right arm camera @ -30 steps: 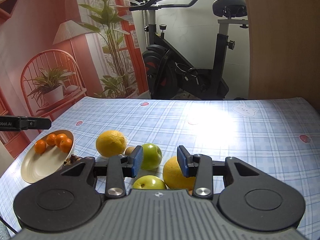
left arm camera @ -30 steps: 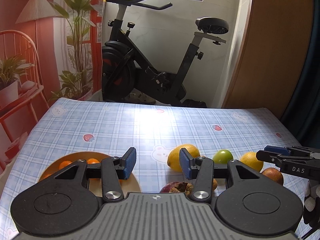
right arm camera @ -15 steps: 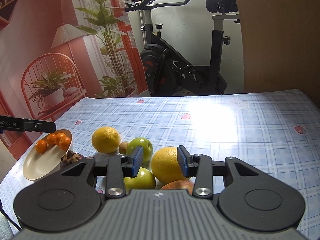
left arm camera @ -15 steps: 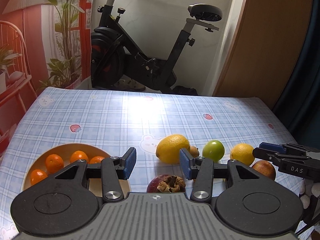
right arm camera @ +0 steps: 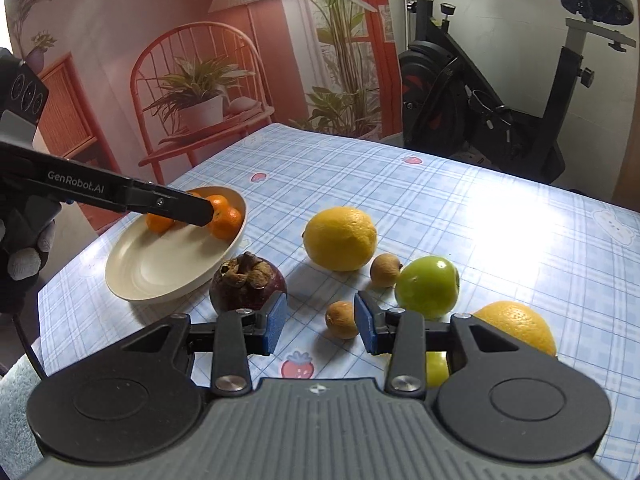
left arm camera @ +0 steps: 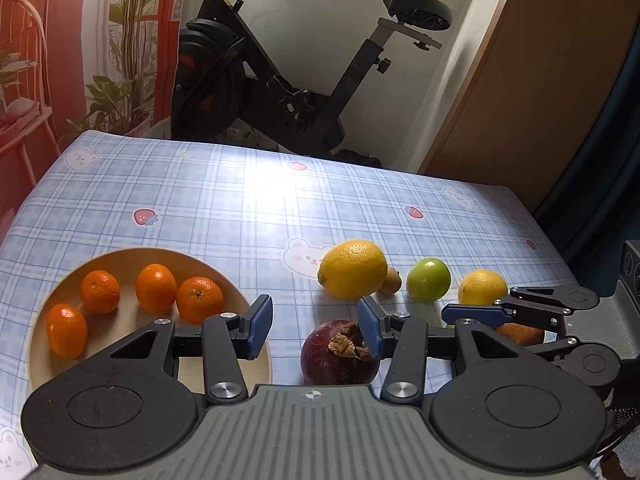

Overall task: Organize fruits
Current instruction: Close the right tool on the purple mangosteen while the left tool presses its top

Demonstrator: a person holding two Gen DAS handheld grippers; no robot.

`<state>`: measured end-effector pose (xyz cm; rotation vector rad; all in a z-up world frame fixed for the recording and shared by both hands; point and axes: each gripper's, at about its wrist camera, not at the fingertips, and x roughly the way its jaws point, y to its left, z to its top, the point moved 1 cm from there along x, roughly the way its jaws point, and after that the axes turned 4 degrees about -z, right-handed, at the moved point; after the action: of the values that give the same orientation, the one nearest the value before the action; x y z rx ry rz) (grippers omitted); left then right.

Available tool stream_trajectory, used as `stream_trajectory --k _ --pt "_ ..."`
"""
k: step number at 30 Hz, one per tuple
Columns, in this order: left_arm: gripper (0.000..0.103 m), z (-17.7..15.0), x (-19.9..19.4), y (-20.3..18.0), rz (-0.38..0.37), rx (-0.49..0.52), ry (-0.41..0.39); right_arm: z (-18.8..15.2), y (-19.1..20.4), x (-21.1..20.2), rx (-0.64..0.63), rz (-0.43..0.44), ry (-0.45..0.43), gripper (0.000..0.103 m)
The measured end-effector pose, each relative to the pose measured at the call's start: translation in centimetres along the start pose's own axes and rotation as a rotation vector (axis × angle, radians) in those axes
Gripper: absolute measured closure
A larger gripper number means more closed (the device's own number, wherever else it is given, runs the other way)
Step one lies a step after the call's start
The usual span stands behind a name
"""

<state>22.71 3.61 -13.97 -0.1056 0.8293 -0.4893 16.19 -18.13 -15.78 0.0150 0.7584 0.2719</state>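
A cream plate at the table's left holds several small oranges. A dark purple mangosteen lies beside it. Further right are a yellow lemon, a green apple, a yellow-orange citrus and small brown fruits. My left gripper is open and empty over the mangosteen and plate edge. My right gripper is open and empty, with a small brown fruit between its jaws' line.
The table has a blue checked cloth. An exercise bike stands behind it. A wooden door is at the right. A second green apple lies partly hidden under my right gripper.
Both grippers have tilted down and moved left over the table. The plate and mangosteen now show fully. Both stay open and empty.
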Motion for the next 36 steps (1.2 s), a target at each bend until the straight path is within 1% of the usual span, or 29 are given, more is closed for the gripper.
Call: stream_trajectory --k 4,5,7,9,11,14,19,23,27,36 --pt "0.053 -0.1 0.8 0.2 -0.032 -0.017 0.03 0.4 1.2 1.8 -0.045 0.041 0.061 0.062" --pt "0.053 -0.1 1.0 0.2 -0.041 -0.021 0.035 0.5 1.4 2.1 -0.05 0.044 0.071 0.061" --pt "0.053 -0.2 1.3 0.4 -0.054 -0.029 0.043 0.8 1.7 2.7 -0.055 0.05 0.085 0.055" --pt "0.053 -0.2 1.5 0.6 -0.066 -0.044 0.05 1.2 1.9 3.1 -0.061 0.058 0.091 0.046" --pt "0.053 -0.2 1.6 0.9 -0.082 -0.065 0.047 1.4 2.2 3.4 -0.072 0.067 0.099 0.043" --pt "0.053 -0.2 1.8 1.2 -0.098 -0.081 0.047 1.4 2.5 3.9 -0.075 0.087 0.108 0.043" --pt "0.053 -0.1 2.2 1.7 -0.116 -0.101 0.068 1.2 3.0 4.7 -0.086 0.104 0.128 0.043" --pt "0.05 0.0 2.7 1.7 -0.134 -0.099 0.08 1.3 3.2 5.1 -0.083 0.113 0.13 0.043" --pt "0.05 -0.1 3.3 1.3 -0.137 -0.084 0.092 1.3 3.3 5.4 -0.082 0.123 0.128 0.043" --pt "0.05 -0.4 4.5 1.9 -0.157 -0.103 0.119 1.1 3.2 5.8 -0.046 0.139 0.124 0.041"
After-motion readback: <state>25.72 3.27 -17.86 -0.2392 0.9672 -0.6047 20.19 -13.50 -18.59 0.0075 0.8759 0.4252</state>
